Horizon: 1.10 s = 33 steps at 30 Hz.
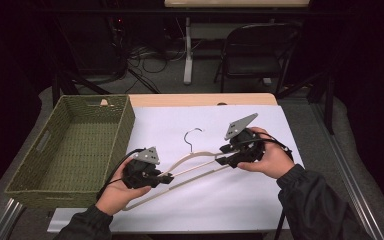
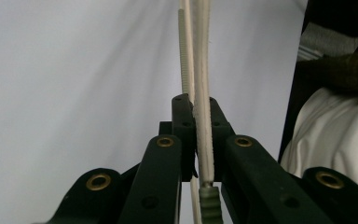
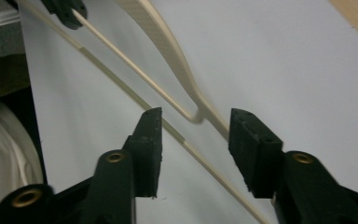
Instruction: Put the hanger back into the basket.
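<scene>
Lying across the white sheet on the desk point(image 1: 260, 200), the cream hanger point(image 1: 195, 161) looks light, stiff and thin, best held on its arms: left gripper point(image 2: 196, 140) jaws clamp one, right gripper point(image 3: 196, 135) jaws gape around the other.

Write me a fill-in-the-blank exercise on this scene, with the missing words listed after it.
1. The left tongs are shut on the cream ____.
2. The right tongs are ____, with the hanger's end between their jaws.
3. The green woven basket stands at the ____ side of the table in the high view.
4. The hanger lies over a ____ sheet.

Missing words: hanger; open; left; white
</scene>
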Tool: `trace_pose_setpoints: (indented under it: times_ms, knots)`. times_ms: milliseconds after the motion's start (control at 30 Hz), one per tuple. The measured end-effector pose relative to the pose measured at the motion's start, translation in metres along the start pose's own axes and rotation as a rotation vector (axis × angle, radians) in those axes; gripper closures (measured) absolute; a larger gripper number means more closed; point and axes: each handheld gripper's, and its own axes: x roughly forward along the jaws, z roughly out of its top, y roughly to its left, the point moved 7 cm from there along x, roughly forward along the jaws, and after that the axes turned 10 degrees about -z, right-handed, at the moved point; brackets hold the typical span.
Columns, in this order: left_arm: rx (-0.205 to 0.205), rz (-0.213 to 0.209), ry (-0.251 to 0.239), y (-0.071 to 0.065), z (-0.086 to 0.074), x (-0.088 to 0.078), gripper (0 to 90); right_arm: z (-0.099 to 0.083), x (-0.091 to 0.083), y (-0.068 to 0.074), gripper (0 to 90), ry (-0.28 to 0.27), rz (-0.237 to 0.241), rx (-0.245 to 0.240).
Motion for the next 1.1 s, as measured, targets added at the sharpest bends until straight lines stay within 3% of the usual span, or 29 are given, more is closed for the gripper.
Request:
trace_pose_setpoints:
  times_ms: [100,367,567,933,1100]
  knots:
    - [-0.021,0.043,-0.008,-0.002,0.0,-0.011,87.3,-0.002,-0.009,-0.007,50.3,-0.032,-0.02,0.026]
    - [-0.073,0.082,-0.058,-0.011,0.003,-0.034,87.2,-0.013,-0.027,-0.017,48.8,-0.049,-0.057,0.065]
    - [-0.08,0.112,-0.093,-0.012,0.01,-0.058,87.2,-0.021,-0.037,-0.022,47.8,-0.07,-0.08,0.091]
    - [-0.092,0.157,-0.137,0.001,0.012,-0.09,87.2,-0.038,-0.035,-0.029,45.2,-0.042,-0.101,0.134]
    - [-0.099,0.217,-0.151,0.011,0.012,-0.116,87.2,-0.043,-0.033,-0.032,44.6,-0.03,-0.106,0.148]
